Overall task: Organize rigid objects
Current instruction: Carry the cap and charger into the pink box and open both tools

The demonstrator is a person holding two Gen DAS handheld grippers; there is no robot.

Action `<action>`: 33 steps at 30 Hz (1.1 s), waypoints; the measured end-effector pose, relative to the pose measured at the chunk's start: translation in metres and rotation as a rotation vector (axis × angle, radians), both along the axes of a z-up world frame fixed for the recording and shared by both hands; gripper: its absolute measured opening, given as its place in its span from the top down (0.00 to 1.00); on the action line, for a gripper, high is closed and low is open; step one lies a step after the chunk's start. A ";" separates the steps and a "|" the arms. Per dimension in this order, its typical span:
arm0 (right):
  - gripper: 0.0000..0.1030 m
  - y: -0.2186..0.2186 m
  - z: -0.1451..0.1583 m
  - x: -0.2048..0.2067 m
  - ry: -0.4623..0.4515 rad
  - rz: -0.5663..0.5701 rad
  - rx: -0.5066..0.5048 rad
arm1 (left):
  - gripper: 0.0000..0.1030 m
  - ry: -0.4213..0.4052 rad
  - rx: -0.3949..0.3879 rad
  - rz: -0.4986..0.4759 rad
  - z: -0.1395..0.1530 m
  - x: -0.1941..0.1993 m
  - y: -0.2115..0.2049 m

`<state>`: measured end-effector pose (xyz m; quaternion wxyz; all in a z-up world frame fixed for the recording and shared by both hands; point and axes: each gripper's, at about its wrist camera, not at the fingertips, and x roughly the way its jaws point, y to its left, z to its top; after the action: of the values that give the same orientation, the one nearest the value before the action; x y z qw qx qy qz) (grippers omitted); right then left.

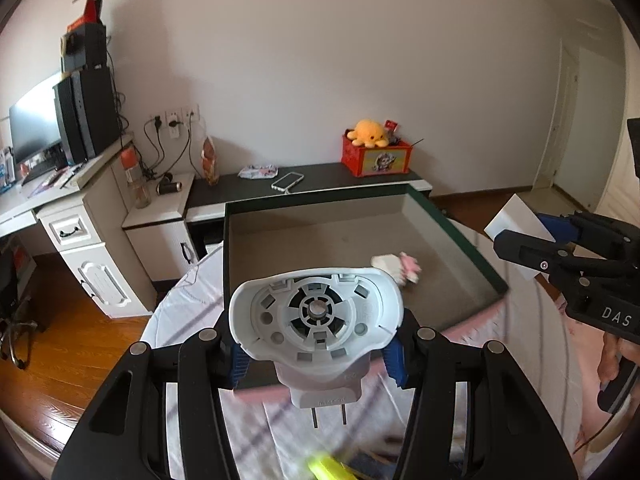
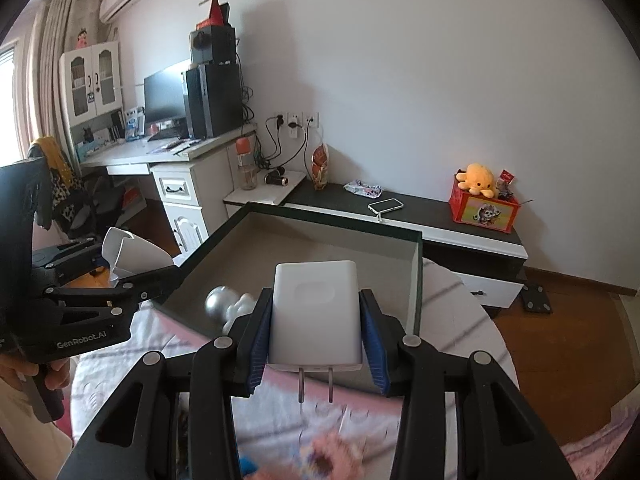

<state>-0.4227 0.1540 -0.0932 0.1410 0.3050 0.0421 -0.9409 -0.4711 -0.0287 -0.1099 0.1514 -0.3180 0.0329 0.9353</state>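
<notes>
Right wrist: hand-held gripper (image 2: 315, 330) clamped around white charger (image 2: 315, 316).

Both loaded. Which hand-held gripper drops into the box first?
Probably right. The right hand-held gripper holds the white charger over the box; the left one's plug-in device hangs nearer the box's front edge.

White plug-in device (image 1: 316, 320) hangs above the near edge of the open box (image 1: 460, 240), hollow ribbed face forward, prongs pointing down. White charger block (image 2: 314, 316) is upright too, prongs down. Inside the box lies a small silver-and-white figure (image 2: 230, 306).
</notes>
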 end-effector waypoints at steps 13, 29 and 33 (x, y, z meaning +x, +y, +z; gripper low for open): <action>0.59 -0.010 -0.058 -0.099 -0.202 0.000 0.045 | 0.47 -0.150 -0.092 0.042 -0.044 -0.086 0.009; 0.41 -0.022 -0.055 -0.088 -0.193 0.033 0.005 | 0.13 -0.078 -0.089 0.095 -0.029 -0.058 -0.003; 0.25 -0.017 -0.037 -0.067 -0.142 0.019 -0.005 | 0.04 -0.025 -0.077 0.098 -0.012 -0.026 -0.010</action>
<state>-0.4892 0.1366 -0.1304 0.1535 0.3703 0.0323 -0.9156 -0.4973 -0.0388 -0.1221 0.0937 -0.3363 0.0513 0.9357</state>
